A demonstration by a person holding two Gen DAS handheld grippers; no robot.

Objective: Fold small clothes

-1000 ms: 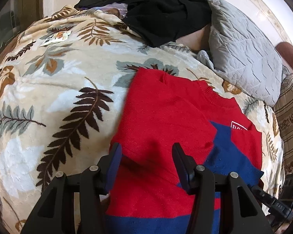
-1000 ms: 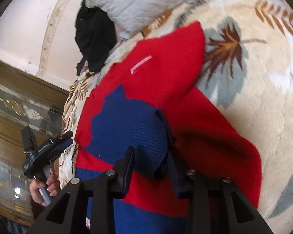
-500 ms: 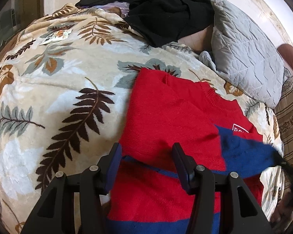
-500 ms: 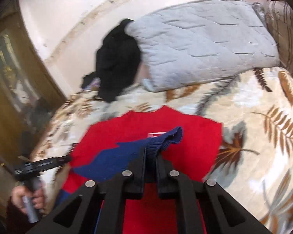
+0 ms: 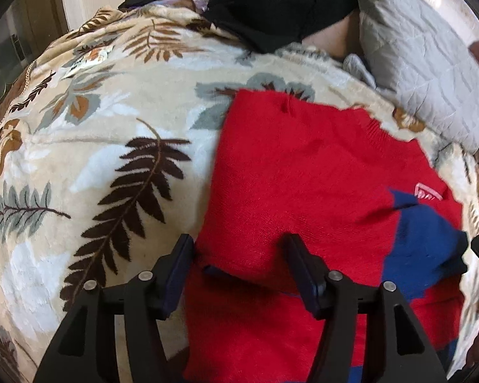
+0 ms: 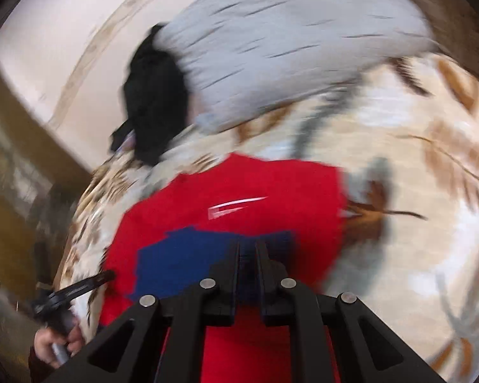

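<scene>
A red sweater (image 5: 303,175) with blue patches lies flat on the leaf-patterned blanket (image 5: 95,134). My left gripper (image 5: 239,255) hangs over the sweater's lower left edge. Its jaws are opening, and a raised fold of red knit lies between them. In the right wrist view my right gripper (image 6: 247,249) is shut on the blue sleeve (image 6: 182,255) and holds it above the red sweater (image 6: 239,185). The picture there is blurred. The blue sleeve (image 5: 431,239) also shows at the right in the left wrist view.
A grey quilted pillow (image 5: 424,63) and a heap of black clothes (image 5: 271,0) lie at the head of the bed. A hand (image 6: 57,341) holding the left gripper shows at the lower left of the right wrist view. A wall runs behind the bed.
My right gripper closed on the blue sleeve, lifted it and carried it over the sweater. My left gripper sank toward the sweater's edge and its jaws spread a little wider.
</scene>
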